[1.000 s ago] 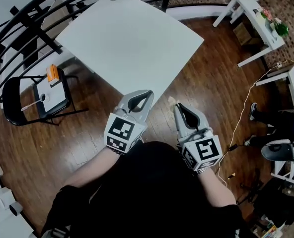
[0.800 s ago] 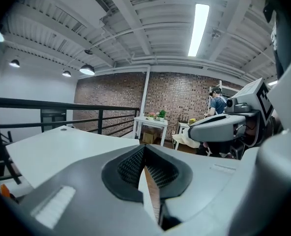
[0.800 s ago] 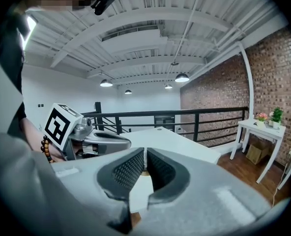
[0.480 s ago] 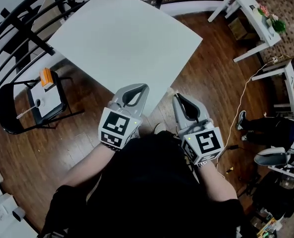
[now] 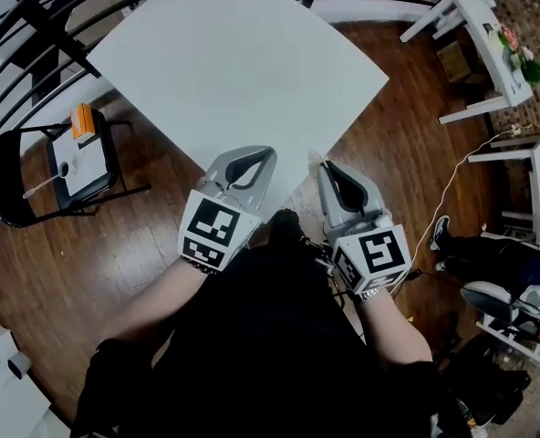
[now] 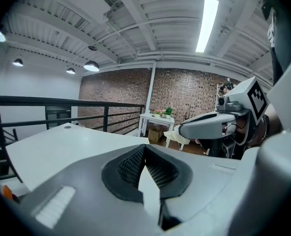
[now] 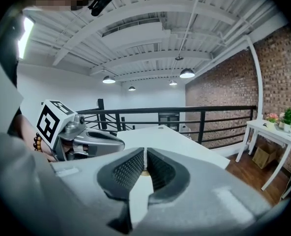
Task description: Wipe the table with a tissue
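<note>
tissue [image 6: 174,134]: soft, light, tears easily; right gripper [image 5: 324,168] pinches its bunched end at the jaw tips; left gripper [image 5: 255,157] closed, empty.

Bright, even indoor light. Overhead strip light [image 6: 207,24] blown out in left gripper view; pendant lamps [image 7: 187,73] glow in right gripper view. White table [image 5: 243,71] nr overexposed, floor [image 5: 151,263] w/ soft sheen. Heavy fisheye, black vignette at gripper-view corners; foreground blurred.

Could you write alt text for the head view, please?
From above: a person's right hand-held gripper pinches a tissue and the left hand-held gripper is shut and empty, both at the near corner of a white table on a wooden floor.
</note>
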Available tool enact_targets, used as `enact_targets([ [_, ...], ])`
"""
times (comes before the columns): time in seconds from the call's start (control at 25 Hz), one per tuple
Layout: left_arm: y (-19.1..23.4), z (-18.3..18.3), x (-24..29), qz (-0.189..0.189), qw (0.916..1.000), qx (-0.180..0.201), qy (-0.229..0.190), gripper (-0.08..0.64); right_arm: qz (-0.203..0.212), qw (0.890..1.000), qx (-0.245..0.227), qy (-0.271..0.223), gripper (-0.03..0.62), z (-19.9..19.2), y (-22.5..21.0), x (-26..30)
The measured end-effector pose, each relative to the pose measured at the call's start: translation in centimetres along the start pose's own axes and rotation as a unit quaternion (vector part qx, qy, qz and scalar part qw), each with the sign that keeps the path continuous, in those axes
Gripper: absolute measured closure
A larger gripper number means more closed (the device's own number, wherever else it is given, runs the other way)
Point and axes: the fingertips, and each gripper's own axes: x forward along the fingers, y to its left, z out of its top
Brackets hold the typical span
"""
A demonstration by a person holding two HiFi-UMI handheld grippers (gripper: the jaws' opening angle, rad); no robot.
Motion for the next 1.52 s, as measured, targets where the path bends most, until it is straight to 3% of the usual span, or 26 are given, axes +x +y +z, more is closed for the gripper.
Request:
enact_targets([
  [0.44, 2.8, -0.1, 8.6, 0.047, 0.9976, -0.032, 0.040, 0.549, 0.078, 0.995, -0.036, 0.057, 0.584, -2.5, -7.3, 8.3],
  [0.68, 4.1, -2.3, 12.6, 0.074, 0.9925, -0.061, 0.075, 0.549, 0.125, 0.987, -0.034, 0.091, 0.584, -5.6, -9.7, 12.1],
  [1.16, 6.8, -6.0, 17.3, 0.104, 0.9819, -0.100, 0.123, 0.549, 0.167, 0.974, -0.050, 0.147, 0.584, -11.0, -12.7, 18.9],
  [1.52, 7.8, -7.5, 17.8, 0.124, 0.9753, -0.121, 0.137, 0.549, 0.182, 0.966, -0.061, 0.172, 0.584, -13.3, -13.0, 21.7],
])
